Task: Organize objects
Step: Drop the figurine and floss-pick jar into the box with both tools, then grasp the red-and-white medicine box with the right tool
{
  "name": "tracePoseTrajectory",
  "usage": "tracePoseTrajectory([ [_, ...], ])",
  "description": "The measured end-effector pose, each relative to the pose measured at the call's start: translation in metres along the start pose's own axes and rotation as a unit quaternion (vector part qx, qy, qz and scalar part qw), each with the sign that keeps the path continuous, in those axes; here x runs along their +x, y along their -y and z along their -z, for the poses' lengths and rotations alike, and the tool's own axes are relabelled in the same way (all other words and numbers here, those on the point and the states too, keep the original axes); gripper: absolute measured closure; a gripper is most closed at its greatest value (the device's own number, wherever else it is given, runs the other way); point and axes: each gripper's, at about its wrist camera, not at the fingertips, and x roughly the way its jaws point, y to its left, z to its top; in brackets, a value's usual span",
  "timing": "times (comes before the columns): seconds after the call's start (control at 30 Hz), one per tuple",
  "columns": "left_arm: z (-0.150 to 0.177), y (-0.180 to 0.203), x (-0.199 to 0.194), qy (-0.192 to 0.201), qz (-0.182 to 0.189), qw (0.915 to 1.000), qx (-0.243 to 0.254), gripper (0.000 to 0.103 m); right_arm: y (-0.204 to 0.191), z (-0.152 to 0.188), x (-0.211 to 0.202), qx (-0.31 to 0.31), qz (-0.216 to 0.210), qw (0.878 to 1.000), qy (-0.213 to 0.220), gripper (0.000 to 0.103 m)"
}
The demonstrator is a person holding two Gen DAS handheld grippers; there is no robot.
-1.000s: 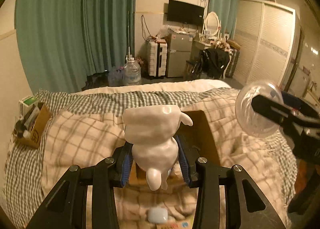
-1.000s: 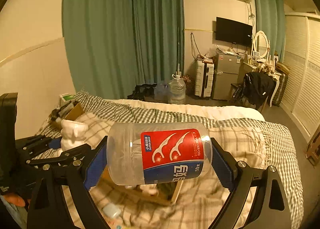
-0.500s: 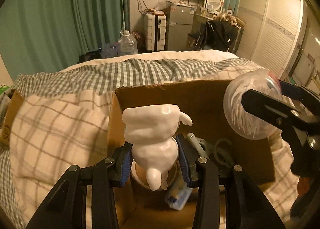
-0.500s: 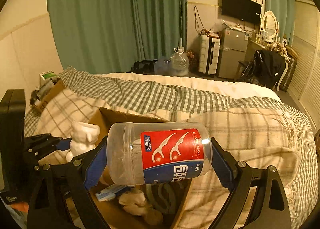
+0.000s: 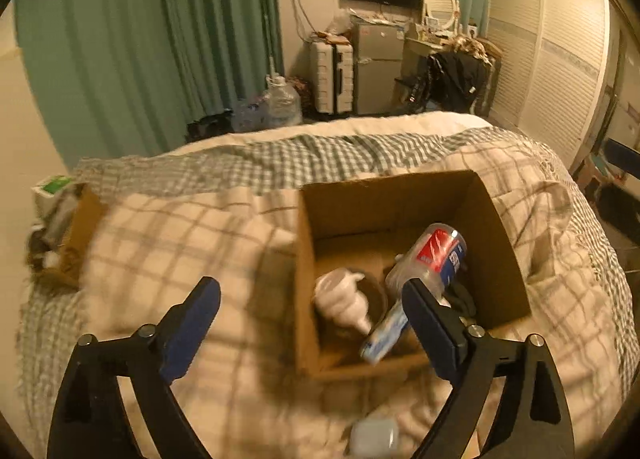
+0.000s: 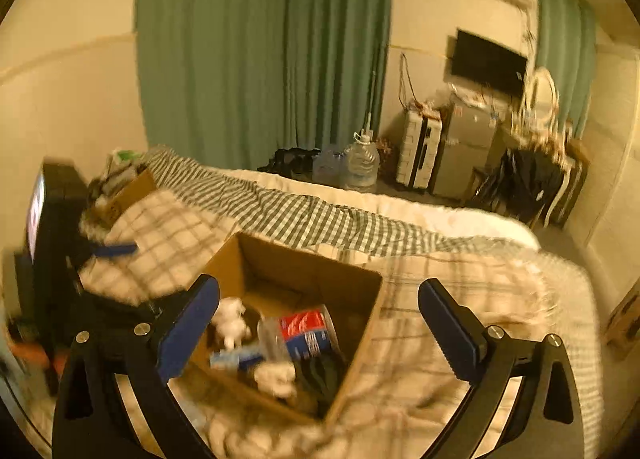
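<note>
An open cardboard box (image 5: 500, 243) (image 6: 360, 319) sits on the checked bedspread. Inside lie a white figurine (image 5: 344, 299) (image 6: 230, 321), a clear floss-pick jar with a red and blue label (image 5: 436, 255) (image 6: 304, 331), a blue-white tube (image 5: 386, 333) and dark items. My left gripper (image 5: 312, 311) is open and empty, above the bed at the box's left wall. My right gripper (image 6: 320, 311) is open and empty above the box. The left gripper's body shows at the left edge of the right wrist view (image 6: 52, 243).
A second small cardboard box (image 5: 80, 231) with clutter sits at the bed's left edge. A small white case (image 5: 372, 435) lies on the bedspread in front of the box. Green curtains, water bottles (image 5: 280, 105), a suitcase and a fridge stand beyond the bed.
Both grippers have opened and pulled back. The white figurine and the floss-pick jar left the jaws and now lie in the cardboard box.
</note>
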Motion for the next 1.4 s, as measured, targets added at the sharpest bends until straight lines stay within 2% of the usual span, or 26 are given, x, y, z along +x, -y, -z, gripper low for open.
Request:
tracePoseTrajectory([
  [0.1, 0.013, -0.015, -0.037, 0.005, -0.007, 0.9999, -0.011, 0.000, -0.020, 0.007, -0.042, -0.034, 0.013, 0.999, 0.006, 0.003],
  [0.17, 0.026, -0.023, -0.059, 0.007, -0.011, 0.9998, -0.018, 0.000, -0.032, 0.016, -0.063, -0.054, 0.011, 0.998, -0.001, 0.003],
  [0.37, 0.081, -0.035, -0.100, 0.005, -0.040, 0.9990, -0.021, 0.000, -0.070, 0.056, -0.094, -0.077, -0.039, 0.996, -0.023, 0.003],
  [0.47, 0.110, -0.035, -0.103, 0.005, -0.029, 0.9987, -0.041, 0.000, -0.093, 0.083, -0.086, -0.098, -0.060, 0.992, -0.047, 0.003],
  [0.57, 0.137, -0.035, -0.090, -0.007, -0.026, 0.9967, -0.077, 0.000, -0.112, 0.111, -0.068, -0.116, -0.076, 0.988, -0.072, 0.003],
  [0.63, 0.147, -0.032, -0.075, -0.011, -0.041, 0.9955, -0.084, 0.000, -0.123, 0.132, -0.052, -0.130, -0.086, 0.983, -0.094, 0.003],
  [0.73, 0.155, -0.029, -0.046, -0.034, -0.063, 0.9935, -0.089, 0.000, -0.139, 0.157, -0.027, -0.166, -0.063, 0.977, -0.117, 0.003],
  [0.83, 0.167, -0.025, -0.034, -0.044, -0.055, 0.9946, -0.077, 0.000, -0.151, 0.176, -0.006, -0.196, -0.064, 0.968, -0.146, 0.004],
  [0.93, 0.178, -0.021, -0.030, -0.057, -0.079, 0.9940, -0.050, 0.000, -0.160, 0.190, 0.008, -0.222, -0.063, 0.957, -0.177, 0.005],
  [1.0, 0.185, -0.023, -0.028, -0.066, -0.065, 0.9950, -0.036, 0.000, -0.166, 0.200, 0.018, -0.243, -0.059, 0.948, -0.198, 0.005],
  [1.1, 0.189, -0.033, -0.025, -0.075, -0.044, 0.9950, -0.049, 0.000, -0.172, 0.215, 0.039, -0.262, -0.055, 0.934, -0.236, 0.005],
  [1.2, 0.189, -0.041, -0.028, -0.068, -0.032, 0.9946, -0.071, 0.000, -0.173, 0.214, 0.048, -0.260, -0.049, 0.934, -0.241, 0.005],
  [1.4, 0.191, -0.056, -0.029, -0.065, -0.022, 0.9914, -0.112, 0.000, -0.179, 0.212, 0.051, -0.282, -0.020, 0.934, -0.218, 0.006],
])
